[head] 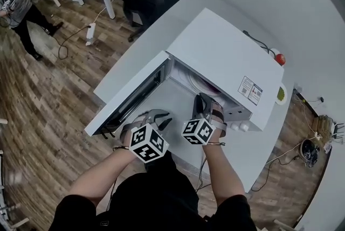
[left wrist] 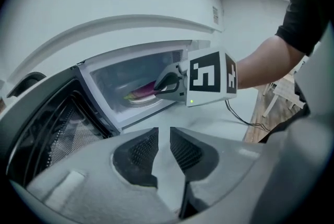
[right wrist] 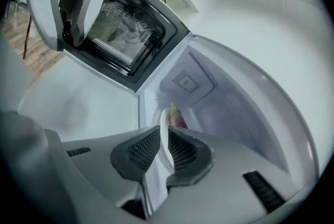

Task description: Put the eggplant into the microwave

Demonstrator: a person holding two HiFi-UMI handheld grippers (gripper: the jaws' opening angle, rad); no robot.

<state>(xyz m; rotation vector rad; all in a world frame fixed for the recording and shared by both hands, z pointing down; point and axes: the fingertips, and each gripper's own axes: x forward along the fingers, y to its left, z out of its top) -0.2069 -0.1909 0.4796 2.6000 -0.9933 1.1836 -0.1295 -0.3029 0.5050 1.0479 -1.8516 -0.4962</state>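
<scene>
Glossy white microwave [head: 226, 52], wood-plank floor [head: 48, 100]

And there's the white box-shaped microwave [head: 226, 55], sitting square on the pale worktop [head: 167, 25]. Its door [head: 126, 82], white-framed with a dark mesh window, is swung wide open to the left in the head view. The white cavity is on full show, and in it lies the purple eggplant with a green stem end [left wrist: 141, 93]. It's resting on its side on a round white plate [left wrist: 148, 102], green end toward the hinge side.
</scene>
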